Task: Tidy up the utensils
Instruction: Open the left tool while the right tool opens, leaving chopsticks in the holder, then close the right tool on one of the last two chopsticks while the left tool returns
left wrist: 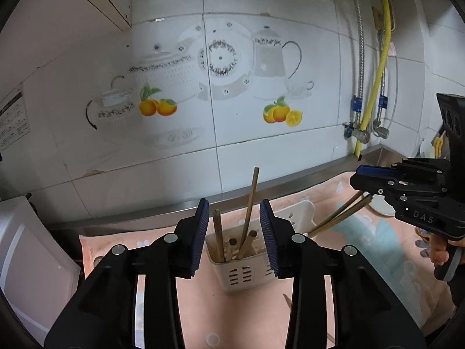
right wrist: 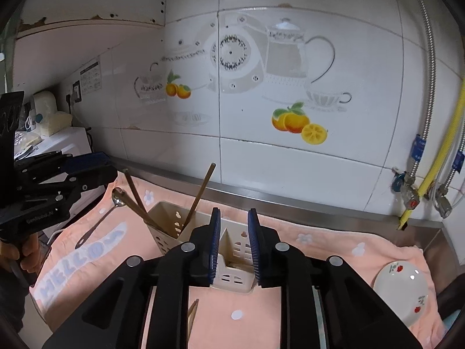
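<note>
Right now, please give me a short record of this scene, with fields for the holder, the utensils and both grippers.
holder: cream utensil holder on pink towel
in holder: several chopsticks, upright or leaning
outside holder: spoon and white dish on the towel
left gripper: open, empty, facing the holder
right gripper: open, empty, facing the holder

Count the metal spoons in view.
1. The silver metal spoon lies on the pink towel, left of the cream plastic utensil holder. More could be hidden behind the tongs or inside the holder.
</note>
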A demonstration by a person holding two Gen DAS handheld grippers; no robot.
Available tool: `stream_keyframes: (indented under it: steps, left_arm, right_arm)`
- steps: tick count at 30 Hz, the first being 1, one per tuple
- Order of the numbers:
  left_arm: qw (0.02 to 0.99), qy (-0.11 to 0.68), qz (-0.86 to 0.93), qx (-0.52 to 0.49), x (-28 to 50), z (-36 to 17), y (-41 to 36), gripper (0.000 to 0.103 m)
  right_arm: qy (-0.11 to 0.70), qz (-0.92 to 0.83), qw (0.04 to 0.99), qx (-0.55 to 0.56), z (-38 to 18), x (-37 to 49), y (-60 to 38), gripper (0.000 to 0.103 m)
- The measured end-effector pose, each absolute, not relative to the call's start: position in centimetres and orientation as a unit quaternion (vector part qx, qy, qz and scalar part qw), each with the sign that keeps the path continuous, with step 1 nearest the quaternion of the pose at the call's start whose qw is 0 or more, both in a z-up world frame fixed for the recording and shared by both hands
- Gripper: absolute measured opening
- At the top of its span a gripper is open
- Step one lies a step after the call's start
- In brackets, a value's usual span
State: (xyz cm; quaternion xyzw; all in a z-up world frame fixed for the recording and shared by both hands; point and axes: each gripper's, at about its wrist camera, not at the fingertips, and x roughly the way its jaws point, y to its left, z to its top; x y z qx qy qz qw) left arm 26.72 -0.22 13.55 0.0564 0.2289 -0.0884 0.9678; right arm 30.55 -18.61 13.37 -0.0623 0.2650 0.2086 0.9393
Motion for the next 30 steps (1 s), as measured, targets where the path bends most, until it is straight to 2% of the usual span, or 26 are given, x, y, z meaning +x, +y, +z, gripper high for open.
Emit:
stream_keyframes:
  steps: [3, 7, 9, 11, 16, 22, 30]
  left_arm:
    - [0.969, 0.225, -0.09, 0.055, 25.6, 13.7, -0.2, 0.042]
    - [0.969, 0.224, -0.088, 0.054, 23.9, 13.0, -0.1, 0.057]
    - [0.967, 0.23, -0.091, 0.054, 23.2, 12.3, 0.0, 0.059]
    - [0.966, 0.235, -0.088, 0.056, 22.6, 11.5, 0.0, 0.068]
    - [0.962, 0.254, -0.086, 0.05, 21.0, 9.2, 0.3, 0.078]
    - [0.955, 0.281, -0.077, 0.049, 19.2, 6.0, 0.6, 0.087]
    - [0.948, 0.31, -0.066, 0.044, 17.6, 2.6, 1.0, 0.091]
  right_arm:
    - [0.258, 0.207, 0.942, -0.059, 13.3, 29.1, -19.1, 0.032]
    - [0.258, 0.21, 0.942, -0.056, 12.3, 27.2, -19.5, 0.037]
    - [0.263, 0.212, 0.94, -0.056, 11.4, 26.3, -19.6, 0.038]
    - [0.268, 0.21, 0.938, -0.059, 10.5, 25.3, -19.6, 0.038]
    - [0.286, 0.214, 0.933, -0.055, 8.3, 23.2, -19.6, 0.038]
    - [0.313, 0.216, 0.923, -0.06, 4.6, 20.6, -19.0, 0.038]
    - [0.358, 0.218, 0.906, -0.067, -0.6, 17.7, -17.9, 0.038]
